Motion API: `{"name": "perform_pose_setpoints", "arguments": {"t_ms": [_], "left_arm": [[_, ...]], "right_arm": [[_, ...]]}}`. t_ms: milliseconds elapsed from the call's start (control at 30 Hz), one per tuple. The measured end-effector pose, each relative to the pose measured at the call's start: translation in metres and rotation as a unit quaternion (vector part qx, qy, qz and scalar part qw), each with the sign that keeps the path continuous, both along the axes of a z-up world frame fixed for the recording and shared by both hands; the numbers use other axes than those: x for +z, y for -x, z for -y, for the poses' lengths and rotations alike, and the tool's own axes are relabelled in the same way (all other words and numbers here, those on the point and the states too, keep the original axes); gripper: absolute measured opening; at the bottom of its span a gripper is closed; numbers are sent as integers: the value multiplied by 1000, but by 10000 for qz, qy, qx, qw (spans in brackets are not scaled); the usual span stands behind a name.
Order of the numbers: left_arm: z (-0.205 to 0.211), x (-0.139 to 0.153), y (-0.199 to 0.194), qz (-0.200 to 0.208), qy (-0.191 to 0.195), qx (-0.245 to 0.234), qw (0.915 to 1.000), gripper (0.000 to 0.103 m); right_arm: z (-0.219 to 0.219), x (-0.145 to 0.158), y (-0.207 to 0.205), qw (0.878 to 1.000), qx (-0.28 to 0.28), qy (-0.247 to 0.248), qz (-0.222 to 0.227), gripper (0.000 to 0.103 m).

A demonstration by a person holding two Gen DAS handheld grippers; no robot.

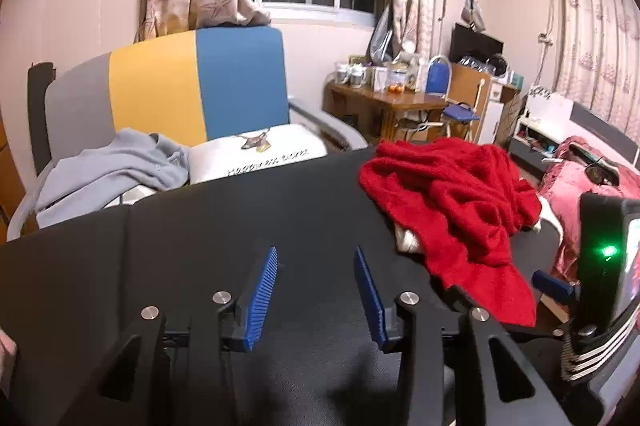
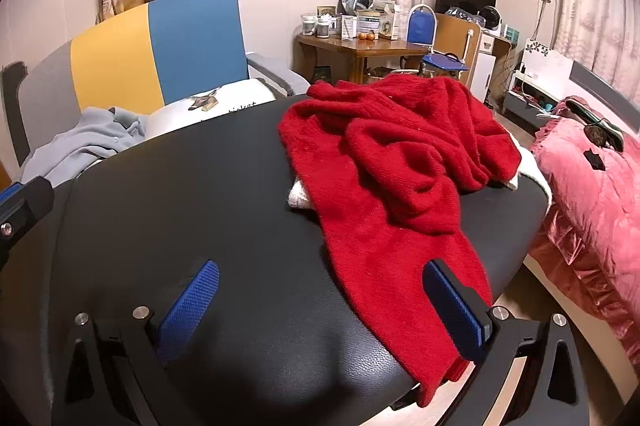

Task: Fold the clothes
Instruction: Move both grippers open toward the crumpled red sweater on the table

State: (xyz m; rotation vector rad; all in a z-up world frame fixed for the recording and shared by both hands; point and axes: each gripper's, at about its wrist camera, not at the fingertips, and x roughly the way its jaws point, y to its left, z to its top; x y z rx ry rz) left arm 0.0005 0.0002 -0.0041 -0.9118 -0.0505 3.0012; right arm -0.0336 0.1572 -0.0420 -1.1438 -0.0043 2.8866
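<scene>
A crumpled red knit sweater (image 2: 400, 162) lies on the right half of a black table (image 2: 180, 194), one part hanging over the near right edge. It also shows in the left wrist view (image 1: 460, 202). A white garment (image 2: 300, 198) peeks out from under it. My left gripper (image 1: 316, 258) is open and empty above the bare black table (image 1: 240, 210), left of the sweater. My right gripper (image 2: 324, 274) is open wide at the near edge; its right finger (image 2: 452, 302) lies over the sweater's hanging part, its left finger (image 2: 192, 302) over bare table.
A grey, yellow and blue chair (image 1: 180, 86) stands behind the table with a grey garment (image 1: 108, 170) and a white printed cushion (image 1: 256, 154) on it. A pink bed (image 2: 592, 186) is on the right. A cluttered wooden desk (image 2: 360, 50) stands at the back.
</scene>
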Motion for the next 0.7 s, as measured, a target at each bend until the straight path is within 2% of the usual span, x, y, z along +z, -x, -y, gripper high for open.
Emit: {"name": "perform_pose_setpoints", "arguments": {"t_ms": [367, 700], "left_arm": [[-1, -17, 7, 396, 234, 12, 9989, 41], [7, -48, 11, 790, 178, 11, 9967, 41]], "right_arm": [[4, -2, -4, 10000, 23, -58, 9, 103], [10, -10, -2, 9997, 74, -186, 136, 103]]}}
